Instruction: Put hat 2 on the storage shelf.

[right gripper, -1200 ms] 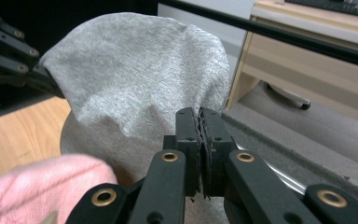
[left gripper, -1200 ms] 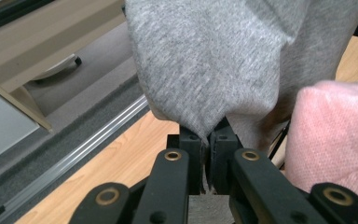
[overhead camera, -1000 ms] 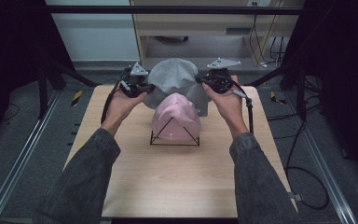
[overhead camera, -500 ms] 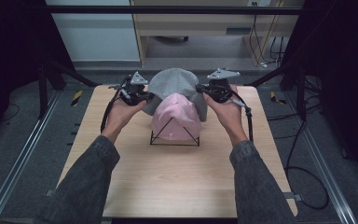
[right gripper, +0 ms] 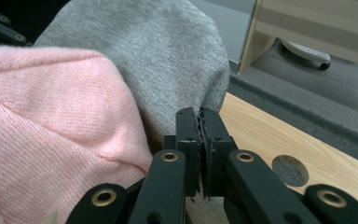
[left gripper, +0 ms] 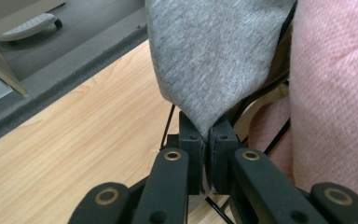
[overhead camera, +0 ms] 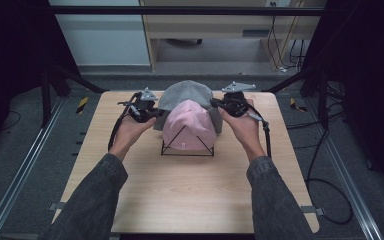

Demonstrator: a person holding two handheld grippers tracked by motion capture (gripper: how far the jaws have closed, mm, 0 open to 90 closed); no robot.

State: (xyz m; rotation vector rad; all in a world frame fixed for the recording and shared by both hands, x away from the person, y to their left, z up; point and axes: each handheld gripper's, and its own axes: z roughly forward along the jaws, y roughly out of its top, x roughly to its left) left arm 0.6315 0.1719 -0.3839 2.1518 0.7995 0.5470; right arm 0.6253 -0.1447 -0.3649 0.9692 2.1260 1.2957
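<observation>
A pink knit hat (overhead camera: 187,126) sits over a black wire stand (overhead camera: 187,150) in the middle of the wooden table (overhead camera: 180,190). A grey knit hat (overhead camera: 186,92) hangs stretched over the back of the pink one. My left gripper (overhead camera: 152,113) is shut on the grey hat's left edge (left gripper: 205,74), and the fabric is pinched between its pads. My right gripper (overhead camera: 217,104) is shut on the grey hat's right edge (right gripper: 168,60). In the right gripper view the pink hat (right gripper: 46,140) lies to the left of the jaws. Both hands hold the grey hat close over the pink hat (left gripper: 335,93).
The wire stand's rods (left gripper: 168,126) run under the hats. A round hole (right gripper: 290,170) in the tabletop lies near the right gripper. Beyond the table's far edge are a grey floor and a wooden cabinet (overhead camera: 220,30). Cables trail at the right (overhead camera: 325,165).
Both grippers have come down with the grey hat, which now sits lower and covers more of the back of the pink hat.
</observation>
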